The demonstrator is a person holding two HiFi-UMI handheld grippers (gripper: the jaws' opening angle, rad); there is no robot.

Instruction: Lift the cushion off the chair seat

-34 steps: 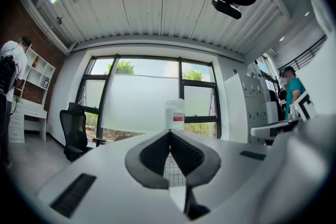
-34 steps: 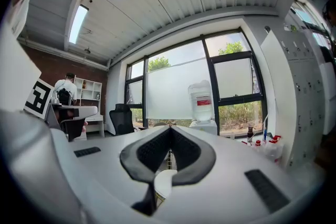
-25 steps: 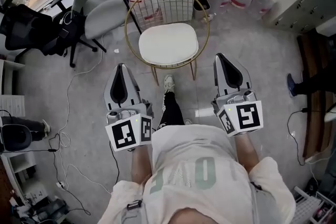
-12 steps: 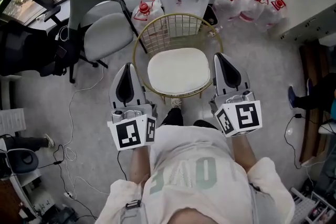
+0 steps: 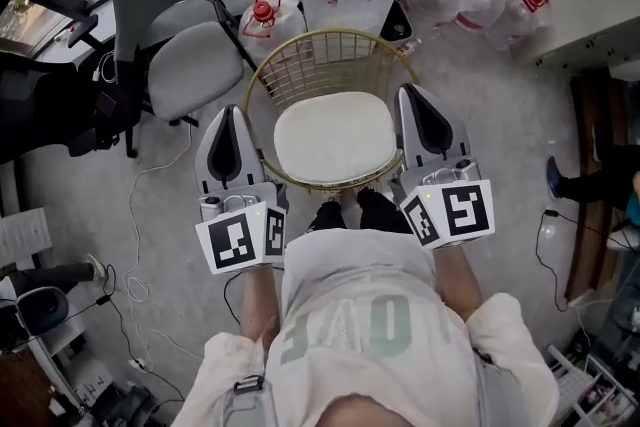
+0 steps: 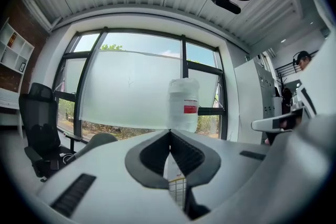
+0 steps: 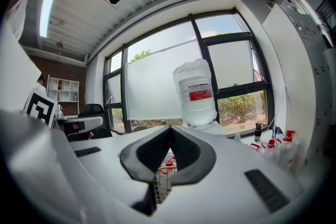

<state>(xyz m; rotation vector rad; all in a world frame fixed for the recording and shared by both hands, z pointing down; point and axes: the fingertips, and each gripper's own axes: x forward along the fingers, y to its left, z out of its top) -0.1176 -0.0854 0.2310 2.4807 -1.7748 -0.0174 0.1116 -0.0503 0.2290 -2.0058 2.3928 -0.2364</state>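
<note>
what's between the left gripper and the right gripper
The white cushion on the gold wire chair fills that gap in the head view; left gripper and right gripper flank its rim, both shut.

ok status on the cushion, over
Left gripper and right gripper both shut, empty, flanking the chair. Cushion lying on it, untouched. Nothing on top of it.

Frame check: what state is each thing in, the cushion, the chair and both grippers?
cushion: lying flat on the chair seat, not yet lifted.
chair: upright, a gripper at each side.
left gripper: shut, empty.
right gripper: shut, empty.
</note>
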